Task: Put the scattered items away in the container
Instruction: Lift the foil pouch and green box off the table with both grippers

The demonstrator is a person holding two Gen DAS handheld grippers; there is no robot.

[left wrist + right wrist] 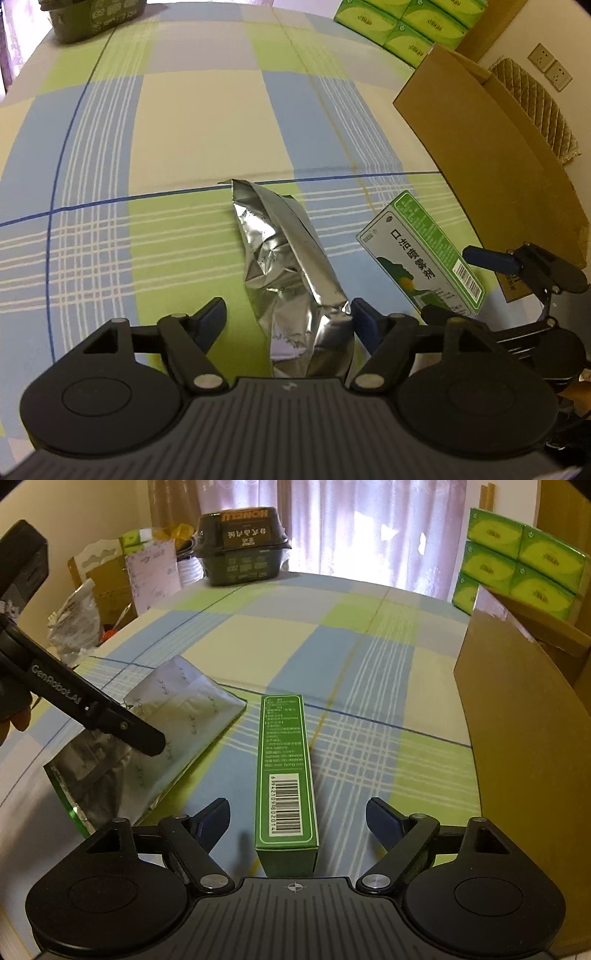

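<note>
A crumpled silver foil pouch (291, 273) lies on the checked tablecloth (192, 122). My left gripper (289, 312) is open and straddles the pouch's near end, its right finger close against the foil. To the right a long green carton (421, 254) stands on its narrow side. In the right wrist view this carton (286, 768) runs straight ahead between the fingers of my open right gripper (297, 808), with a gap on both sides. The open brown cardboard box (524, 738) stands at the right, and the pouch (177, 731) lies at the left.
A dark green lidded tub (240, 550) sits at the table's far edge. Stacked green tissue packs (517, 572) rise behind the cardboard box (498, 155). Bags and cartons (96, 590) crowd the floor beyond the left table edge. A person's finger (18, 720) shows at far left.
</note>
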